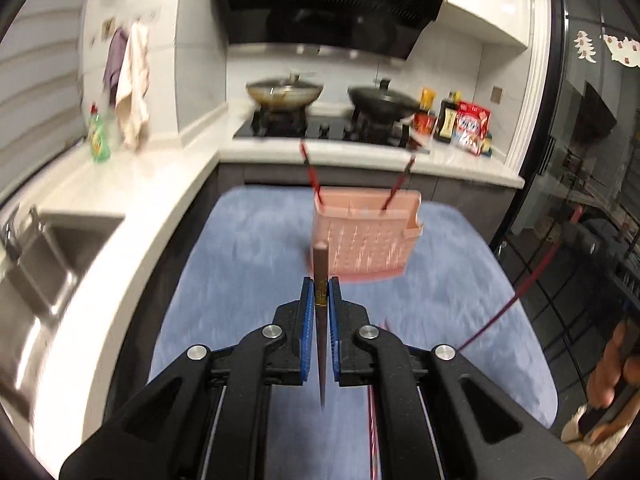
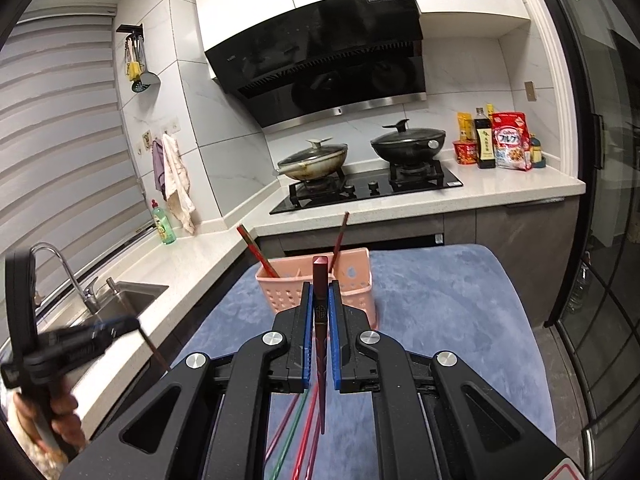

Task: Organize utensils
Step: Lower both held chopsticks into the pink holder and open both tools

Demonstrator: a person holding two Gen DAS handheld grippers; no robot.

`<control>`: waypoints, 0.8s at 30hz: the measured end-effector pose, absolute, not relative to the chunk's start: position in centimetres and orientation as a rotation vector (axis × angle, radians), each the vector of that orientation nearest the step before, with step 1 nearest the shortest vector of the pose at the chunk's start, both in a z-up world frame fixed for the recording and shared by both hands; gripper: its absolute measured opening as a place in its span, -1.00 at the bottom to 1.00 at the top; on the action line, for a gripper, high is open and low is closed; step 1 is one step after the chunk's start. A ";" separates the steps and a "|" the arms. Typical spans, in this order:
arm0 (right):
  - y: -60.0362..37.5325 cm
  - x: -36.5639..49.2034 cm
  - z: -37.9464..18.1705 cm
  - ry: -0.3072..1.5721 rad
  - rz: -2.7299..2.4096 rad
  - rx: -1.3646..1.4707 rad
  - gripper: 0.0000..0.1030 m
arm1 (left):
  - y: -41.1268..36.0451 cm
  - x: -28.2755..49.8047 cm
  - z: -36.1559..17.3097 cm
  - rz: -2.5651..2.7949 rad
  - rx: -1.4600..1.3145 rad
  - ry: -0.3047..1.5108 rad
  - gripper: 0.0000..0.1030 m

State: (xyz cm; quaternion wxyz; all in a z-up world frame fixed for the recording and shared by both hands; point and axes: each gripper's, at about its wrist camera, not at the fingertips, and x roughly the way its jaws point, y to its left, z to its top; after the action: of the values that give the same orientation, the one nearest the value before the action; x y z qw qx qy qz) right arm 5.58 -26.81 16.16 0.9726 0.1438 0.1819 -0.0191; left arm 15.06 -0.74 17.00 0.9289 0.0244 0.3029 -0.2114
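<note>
With both jaws clamped on a brown chopstick [image 1: 321, 268] and a red chopstick [image 2: 320, 280], we next lower each tip-first into the pink basket [image 1: 360, 240].

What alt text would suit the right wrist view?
The right gripper holds a dark red chopstick upright before a pink basket with two chopsticks inside, on a blue mat in a kitchen.
</note>
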 end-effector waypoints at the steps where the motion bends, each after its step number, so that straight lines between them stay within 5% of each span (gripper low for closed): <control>1: -26.9 6.1 16.5 0.359 -0.035 0.288 -0.86 | -1.1 15.6 17.4 -0.441 0.049 0.610 -0.87; 14: -30.0 16.4 23.0 0.189 -0.005 0.363 -0.86 | -6.8 24.3 26.8 -0.475 -0.054 0.361 -0.87; 24: -30.5 23.9 21.6 0.213 -0.012 0.373 -0.86 | -9.8 30.3 25.7 -0.433 -0.040 0.349 -0.87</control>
State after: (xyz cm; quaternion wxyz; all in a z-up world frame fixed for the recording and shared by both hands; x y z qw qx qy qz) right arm 23.92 -30.51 21.56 0.9770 0.1852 0.1055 -0.0059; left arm 30.32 -9.81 25.67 0.9614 -0.0199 0.1722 -0.2137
